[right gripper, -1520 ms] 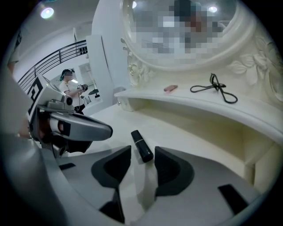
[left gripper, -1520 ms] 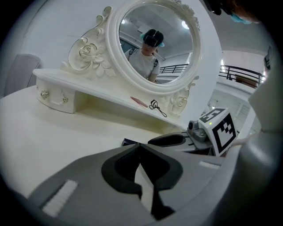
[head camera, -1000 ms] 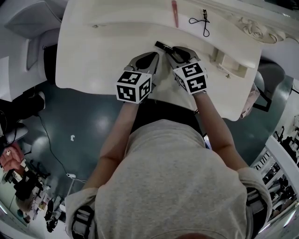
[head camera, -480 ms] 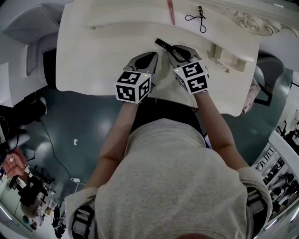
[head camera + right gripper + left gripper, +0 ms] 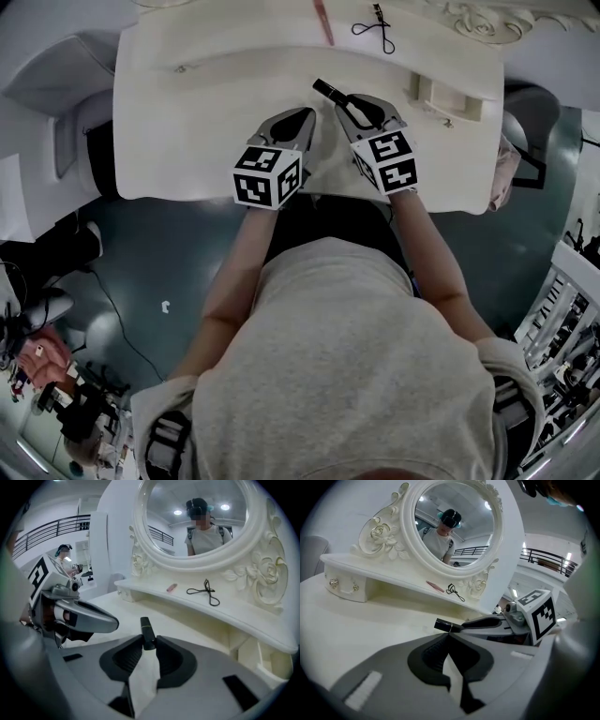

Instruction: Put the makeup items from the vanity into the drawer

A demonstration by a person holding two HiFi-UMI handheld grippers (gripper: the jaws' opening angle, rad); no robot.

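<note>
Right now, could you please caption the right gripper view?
Right gripper, jaws just closing, grips a black makeup tube at the vanity.

The head view looks steeply down from above the person onto the cream-white vanity top [image 5: 206, 122], from well above it. The left gripper view and the right gripper view sit low and close over that top, side by side, both facing the oval white-framed mirror [image 5: 454, 522] [image 5: 197, 517]. All three views share the slim black tube [image 5: 325, 89] [image 5: 442, 625] [image 5: 147, 632] and the black looped eyelash curler [image 5: 373, 25] [image 5: 456, 591] [image 5: 206, 592].
</note>
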